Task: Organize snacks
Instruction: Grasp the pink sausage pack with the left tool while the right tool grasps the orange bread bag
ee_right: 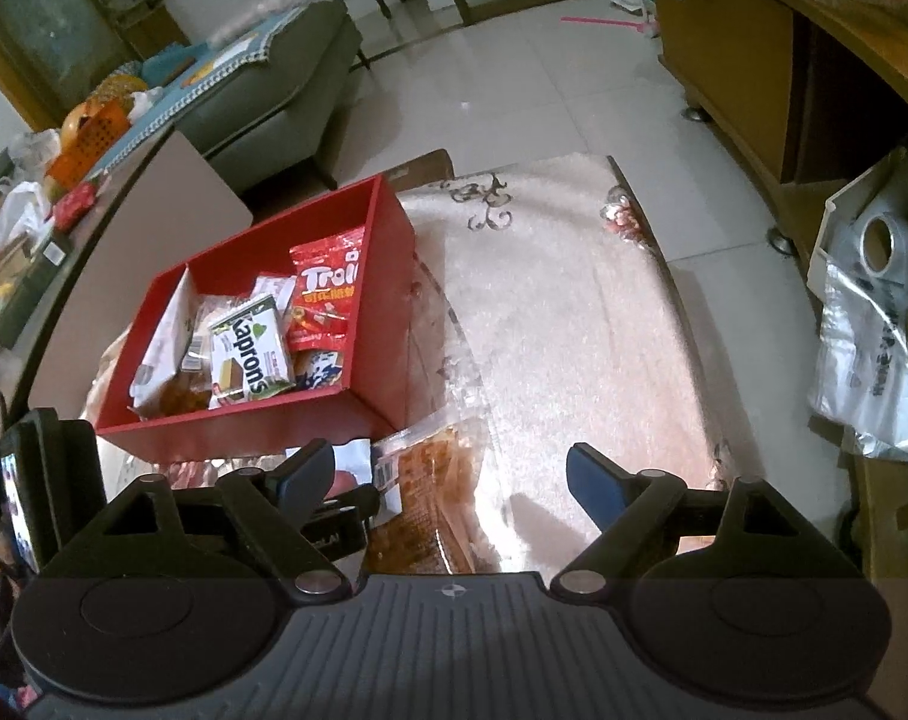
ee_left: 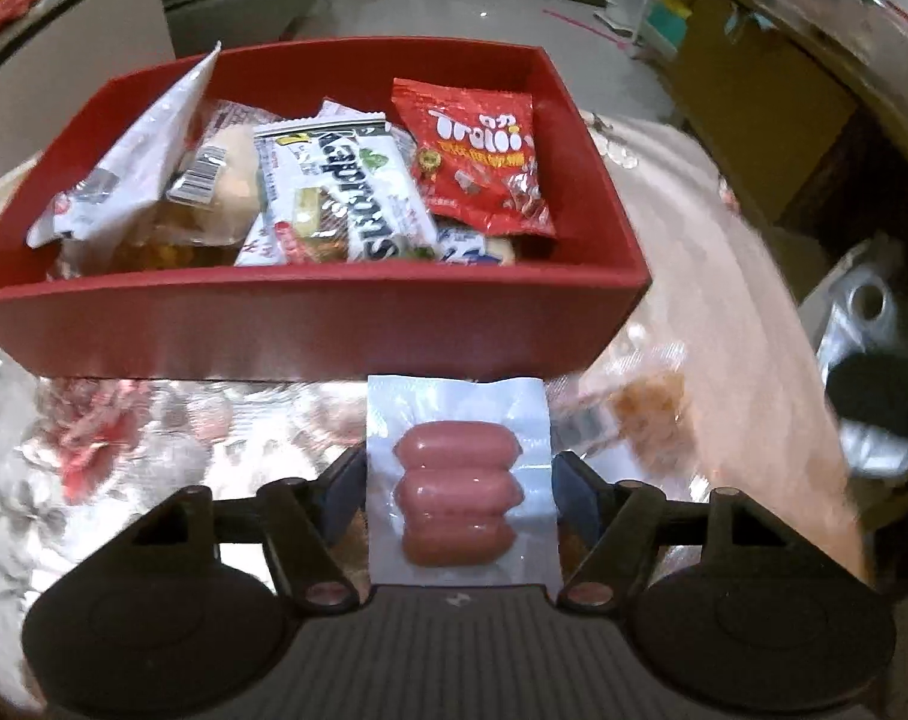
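A red box [ee_left: 310, 312] holds several snacks, among them a red Trolli bag [ee_left: 472, 156] and a white Kaprons pack [ee_left: 346, 192]. My left gripper [ee_left: 457, 480] is shut on a clear vacuum pack of three pink sausages [ee_left: 460, 498], its pads pressing on the pack's side edges, just in front of the box's near wall. In the right wrist view the red box [ee_right: 244, 426] stands to the left. My right gripper [ee_right: 451, 480] is open over a clear bag of orange-brown snack [ee_right: 436, 474] that lies on the table, nearer its left finger. That bag shows blurred [ee_left: 652, 402] in the left wrist view.
The table carries a pale floral cloth [ee_right: 574, 330] that runs wide to the right of the box. A grey sofa [ee_right: 274, 90] stands behind, a wooden cabinet [ee_right: 754, 60] at the right, and a white plastic bag [ee_right: 874, 360] beside the table's right edge. A cluttered side table [ee_right: 34, 240] is far left.
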The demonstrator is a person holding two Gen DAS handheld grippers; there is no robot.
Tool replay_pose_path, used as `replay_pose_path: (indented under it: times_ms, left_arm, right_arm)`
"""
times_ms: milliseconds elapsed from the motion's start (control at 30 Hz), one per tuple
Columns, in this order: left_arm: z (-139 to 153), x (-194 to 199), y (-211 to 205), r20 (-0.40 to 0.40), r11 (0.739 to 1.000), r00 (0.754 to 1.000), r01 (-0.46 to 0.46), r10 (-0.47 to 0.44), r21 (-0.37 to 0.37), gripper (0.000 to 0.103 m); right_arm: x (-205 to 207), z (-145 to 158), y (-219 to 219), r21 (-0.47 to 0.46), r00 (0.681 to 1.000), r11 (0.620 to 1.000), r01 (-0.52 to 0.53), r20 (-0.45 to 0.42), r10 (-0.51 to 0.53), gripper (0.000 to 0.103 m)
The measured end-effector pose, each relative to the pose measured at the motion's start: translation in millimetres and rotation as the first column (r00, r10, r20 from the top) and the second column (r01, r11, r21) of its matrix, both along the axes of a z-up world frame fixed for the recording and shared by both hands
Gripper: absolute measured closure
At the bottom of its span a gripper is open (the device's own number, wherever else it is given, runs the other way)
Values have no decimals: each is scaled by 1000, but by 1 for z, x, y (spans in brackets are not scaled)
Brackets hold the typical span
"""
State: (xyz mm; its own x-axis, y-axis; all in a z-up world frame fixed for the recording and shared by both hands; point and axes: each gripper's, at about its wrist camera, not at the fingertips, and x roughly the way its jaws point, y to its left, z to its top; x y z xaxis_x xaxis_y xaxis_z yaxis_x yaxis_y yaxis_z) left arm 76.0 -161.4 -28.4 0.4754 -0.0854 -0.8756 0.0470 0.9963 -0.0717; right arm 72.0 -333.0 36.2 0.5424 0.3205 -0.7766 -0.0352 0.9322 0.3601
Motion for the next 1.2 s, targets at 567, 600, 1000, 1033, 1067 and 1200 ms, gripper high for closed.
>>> replay_pose_path:
  times_ms: [567, 600, 1000, 1033, 1067, 1200]
  left_arm:
    - [5, -48, 86, -30, 999, 1000, -8, 9, 36, 43]
    - [6, -46, 86, -32, 1000, 999, -5, 6, 30, 43]
    - [-3, -47, 76, -20, 993, 996, 93, -91, 79, 31]
    - [-4, -48, 73, -12, 991, 995, 99, -99, 91, 30]
    - [-4, -50, 72, -5, 990, 995, 103, -103, 98, 30]
    - [0, -51, 77, -7, 992, 995, 100, -99, 71, 41]
  right_arm:
    - [10, -53, 66, -184, 982, 971, -149, -144, 124, 14]
    - [10, -57, 72, -200, 979, 966, -165, -151, 136, 14]
    - [13, -76, 106, -308, 964, 918, -249, -167, 205, 0]
    - [11, -77, 107, -319, 963, 912, -257, -160, 215, 0]
    - [8, -78, 108, -335, 962, 904, -266, -153, 226, 1]
    - [0, -72, 107, -358, 961, 894, -270, -150, 231, 14]
